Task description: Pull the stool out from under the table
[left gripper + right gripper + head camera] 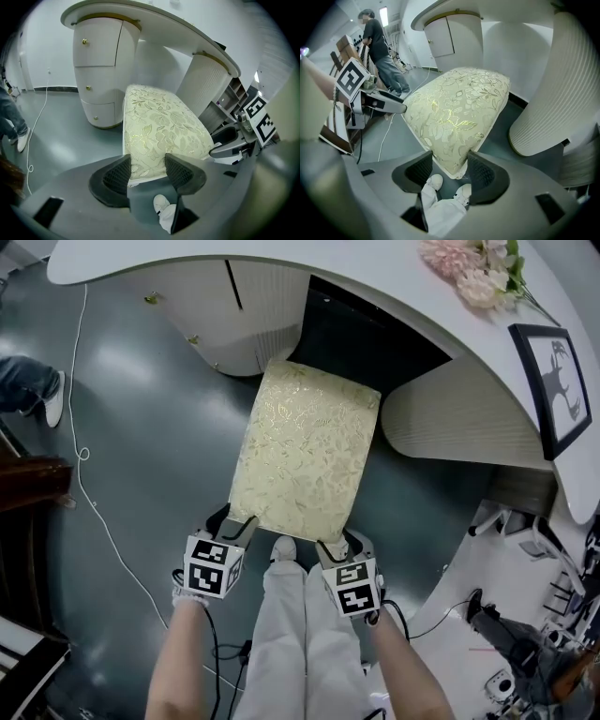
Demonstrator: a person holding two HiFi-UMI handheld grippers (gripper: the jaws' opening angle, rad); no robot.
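At the bottom centre of the head view were the person's own legs in white trousers (291,643). A white shoe (283,547) stood just beside the stool's near edge, between the two grippers. The left gripper (234,521) had its jaws set wide and closed on the cushion's lower-left corner. The right gripper (342,542) was clamped just as wide on the lower-right corner. In each gripper view the padding filled the gap from pad to pad.

The stool (305,451) lay mid-frame on the dark grey floor (141,446), most of it out in the open. Its far end sat at the mouth of the dark kneehole (366,338). Its top was a plump rectangular cushion, pale cream-gold, with a shiny leaf-and-flower pattern; its legs were hidden beneath.

Left of it a white cable (84,474) trailed down the floor. Another person's sneaker (54,399) stood at the left edge, well apart from the stool.

The kneehole was flanked on the left by a white cabinet (244,324) with gold knobs, its doors and drawers closed and its contents unseen. On the right was a fluted white column (459,423).

Over both curved the white table (281,268). It bore pink flowers (473,268) at the upper right and a framed black-and-white picture (553,381) at the right edge.
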